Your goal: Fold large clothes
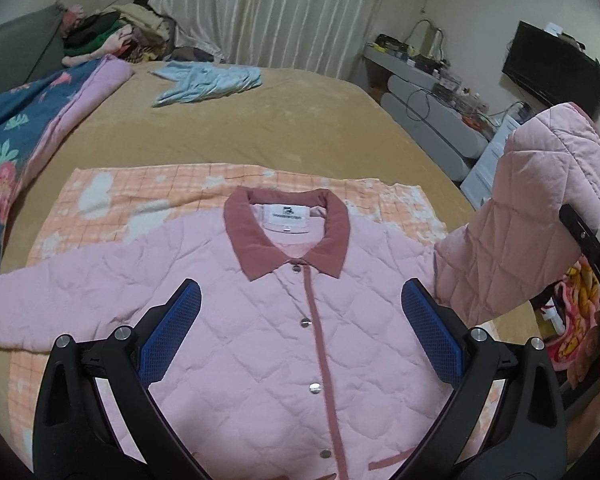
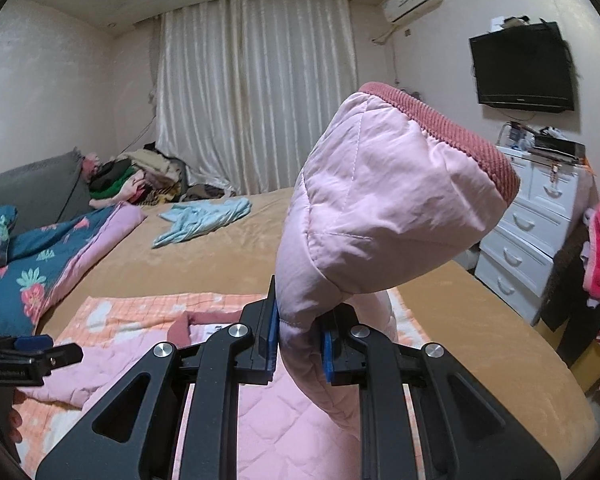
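A pink quilted jacket (image 1: 268,332) with a rose collar (image 1: 288,236) lies front up, snapped closed, on an orange checked towel (image 1: 112,196). My left gripper (image 1: 300,320) hovers over its chest, open, with nothing between the blue pads (image 1: 428,320). The jacket's right sleeve (image 1: 528,216) is lifted off the bed. In the right wrist view my right gripper (image 2: 300,344) is shut on that sleeve (image 2: 380,200), whose rose cuff (image 2: 452,132) stands up above the fingers. The other sleeve (image 1: 40,300) lies flat to the left. The left gripper (image 2: 28,354) shows at the right wrist view's left edge.
The tan bedspread (image 1: 260,128) carries a crumpled light blue garment (image 1: 208,82) farther back and a floral blue quilt (image 1: 24,136) on the left. A clothes pile (image 1: 112,32) sits by the curtain. White drawers (image 2: 536,232) and a wall TV (image 2: 524,68) stand right of the bed.
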Available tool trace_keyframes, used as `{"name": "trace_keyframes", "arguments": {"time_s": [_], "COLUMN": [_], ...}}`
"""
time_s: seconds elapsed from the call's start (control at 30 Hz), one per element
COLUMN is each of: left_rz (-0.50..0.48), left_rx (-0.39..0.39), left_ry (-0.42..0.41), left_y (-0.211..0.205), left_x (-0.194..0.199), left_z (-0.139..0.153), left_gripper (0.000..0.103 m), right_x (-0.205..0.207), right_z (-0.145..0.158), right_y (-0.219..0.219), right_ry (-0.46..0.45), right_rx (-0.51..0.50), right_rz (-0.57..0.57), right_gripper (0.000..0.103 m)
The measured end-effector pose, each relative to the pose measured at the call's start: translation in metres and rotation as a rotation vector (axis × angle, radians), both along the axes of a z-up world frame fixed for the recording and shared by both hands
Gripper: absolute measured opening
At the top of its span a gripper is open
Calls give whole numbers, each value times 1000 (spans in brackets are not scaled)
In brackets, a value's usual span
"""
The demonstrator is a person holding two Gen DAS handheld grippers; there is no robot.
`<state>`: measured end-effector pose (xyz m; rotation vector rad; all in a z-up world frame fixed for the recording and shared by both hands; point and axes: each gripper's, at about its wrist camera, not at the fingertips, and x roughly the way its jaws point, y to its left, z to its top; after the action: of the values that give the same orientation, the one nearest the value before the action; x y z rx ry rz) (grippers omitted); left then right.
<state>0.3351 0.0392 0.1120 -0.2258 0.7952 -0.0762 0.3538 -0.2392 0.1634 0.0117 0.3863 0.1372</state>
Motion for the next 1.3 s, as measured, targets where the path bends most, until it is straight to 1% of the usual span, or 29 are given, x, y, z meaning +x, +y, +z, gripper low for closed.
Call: {"name": "trace_keyframes", "arguments": {"time_s": [0.27,0.43,0.47,0.53,0.6,0.77,0.97,1.13,1.3], "left_rz": [34,44,44,37,42,44,69,82,69], "left_rx": [-39,-73,-94,-165,-219,-278,-288,-323,-373], "left_ry": [9,9,17,38,46,59,64,86,106], "left_y": [33,52,56,65,73,87,103,113,117], "left_x": [2,4,5,7,8,7,7,8,10], "left_z": [-11,-16,-18,-23,-27,-36,-46,-61,-77], "left_gripper": [94,94,94,94,94,94,94,94,94], "right_x": [10,14,15,18,18,23,29,30,31], "right_z": [-16,-34,-38,-47,-56,-78,-111,-135,-162], "right_y": [38,66,71,82,93,116,147,165,187], "right_ry": [36,56,65,85,99,134,188,228,269], "right_rx": [-14,-19,-20,-23,-33,-42,-67,-77,-85], "right_rz": [63,118,125,141,154,186,225,253,284], "right_gripper": [16,16,16,16,16,17,19,23,26]}}
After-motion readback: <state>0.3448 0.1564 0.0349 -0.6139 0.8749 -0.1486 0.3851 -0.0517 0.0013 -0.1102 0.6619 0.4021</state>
